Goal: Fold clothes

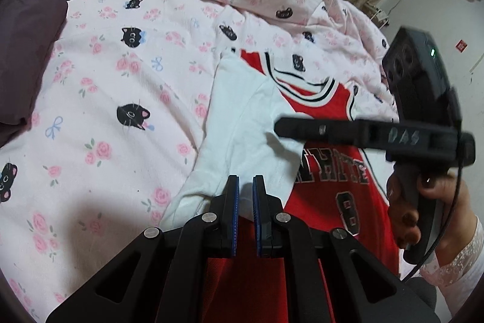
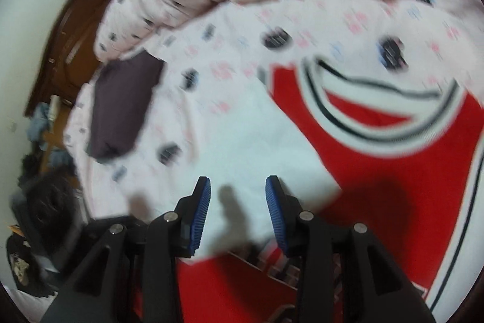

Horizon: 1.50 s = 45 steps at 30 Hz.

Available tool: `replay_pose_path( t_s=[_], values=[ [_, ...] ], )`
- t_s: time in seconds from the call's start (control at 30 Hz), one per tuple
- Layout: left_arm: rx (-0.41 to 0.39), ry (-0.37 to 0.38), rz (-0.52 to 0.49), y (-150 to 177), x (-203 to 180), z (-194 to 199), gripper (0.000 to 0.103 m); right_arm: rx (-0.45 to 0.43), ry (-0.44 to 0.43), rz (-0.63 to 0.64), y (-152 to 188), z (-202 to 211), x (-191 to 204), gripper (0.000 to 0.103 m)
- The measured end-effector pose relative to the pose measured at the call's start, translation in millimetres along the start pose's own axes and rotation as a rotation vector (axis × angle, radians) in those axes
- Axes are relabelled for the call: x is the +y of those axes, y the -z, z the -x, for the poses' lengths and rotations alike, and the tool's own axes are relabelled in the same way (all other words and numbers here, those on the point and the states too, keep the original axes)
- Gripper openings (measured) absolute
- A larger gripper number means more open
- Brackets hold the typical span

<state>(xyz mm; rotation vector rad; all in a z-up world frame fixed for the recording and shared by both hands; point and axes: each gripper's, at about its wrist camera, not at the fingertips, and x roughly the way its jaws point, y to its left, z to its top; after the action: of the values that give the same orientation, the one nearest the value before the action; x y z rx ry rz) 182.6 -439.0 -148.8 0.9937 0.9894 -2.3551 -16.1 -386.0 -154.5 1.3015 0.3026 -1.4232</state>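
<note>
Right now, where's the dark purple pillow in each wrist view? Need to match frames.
Left wrist: the dark purple pillow lies at the far left edge, on the pink cat-print sheet.
Right wrist: the pillow sits left of centre, blurred by motion, on the same sheet.
Shared landmark: the red jersey's striped white collar, right of the pillow in both views, with its white sleeve between.

Readable text: red basketball jersey only

Red sleeveless basketball jersey w/ white-and-black striped trim point(image 1: 338, 171): chest lettering in block caps, black w/ white outline, partly covered by folded white sleeve; visible part reads approx "HITE". Below it the no. "8", same style. Right wrist view too blurred to read anything.
</note>
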Motion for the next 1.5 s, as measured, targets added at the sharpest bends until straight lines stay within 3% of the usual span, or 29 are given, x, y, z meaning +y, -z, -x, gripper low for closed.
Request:
replay_pose_path(
  t_s=[0.17,0.3,0.43,0.5,0.63,0.83,0.97,1.27,1.5],
  values=[
    [-0.009,-0.006,0.007,0,-2,2,0.007,-0.028,-0.024,-0.036,12,5,-13,0.039],
    [-0.079,0.001,-0.044,-4,-17,14,0.01,-0.124,-0.061,-0.054,19,48,-19,0.04],
    [-0.141,0.023,-0.15,-1,-47,22,0.034,-0.24,-0.031,-0.111,32,109,-45,0.045],
    [-0.146,0.039,-0.199,4,-63,21,0.036,-0.278,0.024,-0.145,42,137,-65,0.049],
    [-0.106,0.05,-0.299,18,-99,2,0.036,-0.317,0.113,-0.223,62,175,-106,0.053],
    [-0.087,0.031,-0.475,39,-161,-19,0.038,-0.35,0.163,-0.343,93,197,-167,0.055],
    [-0.069,0.008,-0.593,49,-198,-34,0.042,-0.395,0.189,-0.375,105,205,-189,0.067],
    [-0.004,-0.049,-0.835,62,-279,-85,0.043,-0.416,0.157,-0.482,114,211,-231,0.068],
    [0.071,-0.135,-0.964,67,-306,-127,0.043,-0.469,0.095,-0.581,122,225,-251,0.068]
  ],
)
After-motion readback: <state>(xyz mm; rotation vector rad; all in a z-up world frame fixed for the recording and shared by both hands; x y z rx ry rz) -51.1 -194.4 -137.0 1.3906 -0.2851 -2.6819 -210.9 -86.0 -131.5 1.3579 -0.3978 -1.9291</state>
